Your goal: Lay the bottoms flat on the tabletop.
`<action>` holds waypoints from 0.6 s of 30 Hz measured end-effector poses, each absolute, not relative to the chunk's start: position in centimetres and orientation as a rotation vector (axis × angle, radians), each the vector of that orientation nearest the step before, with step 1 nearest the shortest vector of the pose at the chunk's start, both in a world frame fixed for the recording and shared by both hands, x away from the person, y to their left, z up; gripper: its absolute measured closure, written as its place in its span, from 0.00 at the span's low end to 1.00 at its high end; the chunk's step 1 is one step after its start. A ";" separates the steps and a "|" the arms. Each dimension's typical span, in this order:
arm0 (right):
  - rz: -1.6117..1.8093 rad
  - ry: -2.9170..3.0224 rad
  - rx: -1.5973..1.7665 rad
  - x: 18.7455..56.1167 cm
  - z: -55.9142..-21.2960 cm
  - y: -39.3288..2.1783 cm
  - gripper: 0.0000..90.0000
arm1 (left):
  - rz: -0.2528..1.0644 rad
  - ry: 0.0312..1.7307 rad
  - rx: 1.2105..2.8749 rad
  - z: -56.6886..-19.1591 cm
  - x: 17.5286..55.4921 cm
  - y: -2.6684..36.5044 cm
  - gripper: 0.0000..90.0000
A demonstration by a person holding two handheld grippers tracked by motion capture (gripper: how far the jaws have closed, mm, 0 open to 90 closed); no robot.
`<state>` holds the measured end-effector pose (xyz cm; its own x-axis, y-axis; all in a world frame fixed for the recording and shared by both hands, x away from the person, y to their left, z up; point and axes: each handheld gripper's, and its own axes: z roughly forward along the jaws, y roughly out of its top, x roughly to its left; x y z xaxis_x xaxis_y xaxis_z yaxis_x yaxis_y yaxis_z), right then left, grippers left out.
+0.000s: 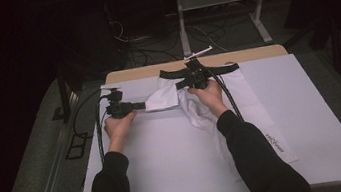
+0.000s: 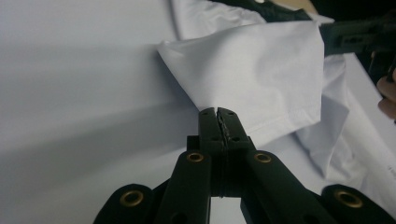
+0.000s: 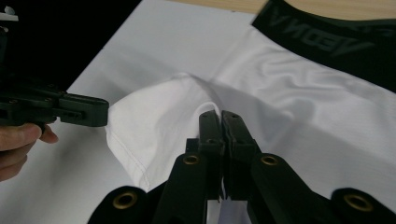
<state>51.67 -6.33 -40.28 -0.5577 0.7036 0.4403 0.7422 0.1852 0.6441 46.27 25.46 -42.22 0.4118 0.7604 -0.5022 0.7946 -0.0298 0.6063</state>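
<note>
two tongs (image 2: 218,112) (image 3: 219,114) on white garment (image 1: 166,98)

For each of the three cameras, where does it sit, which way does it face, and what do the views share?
High view: above the person's side, facing forward and down on the table; both forearms, left gripper, right gripper.
Left gripper view: on the left gripper, facing its shut jaws pinching the white garment.
Right gripper view: on the right gripper, jaws shut on the garment near its black waistband.
Shared: both gripper views show the folded leg and the opposite gripper.
</note>
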 end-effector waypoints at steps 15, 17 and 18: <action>-1.344 -2.567 -1.297 50.2 -40.7 -1.1 0.79 | 0.154 1.501 1.790 -40.4 43.0 31.2 0.99; -1.337 -2.558 -1.277 49.7 -40.5 -0.9 0.76 | 0.150 1.506 1.791 -40.7 43.0 31.2 0.99; -1.339 -2.554 -1.255 49.5 -40.3 -0.8 0.74 | 0.148 1.510 1.798 -40.8 43.0 31.1 0.99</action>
